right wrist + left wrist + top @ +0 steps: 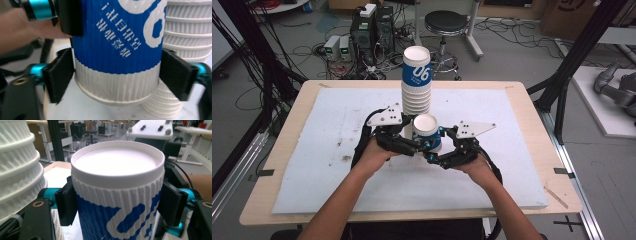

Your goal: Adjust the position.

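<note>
Both hands reach in level from the near side: the left gripper [414, 145] and the right gripper [435, 150] each clasp the single cup [427, 131] (just near of the tall cup stack [416, 80]).

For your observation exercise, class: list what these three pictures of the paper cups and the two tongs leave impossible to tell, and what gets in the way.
- Single cup: its inside, left gripper view; glare whitens it.
- Same cup's base: whether it rests on the table or is lifted, right gripper view; not clear.
- Cup stack: its foot, high view; left tongs cover it.
- Right tongs: whether their pads press the cup, high view; too small.
- Cup's print, right gripper view; cut off by top edge.
</note>
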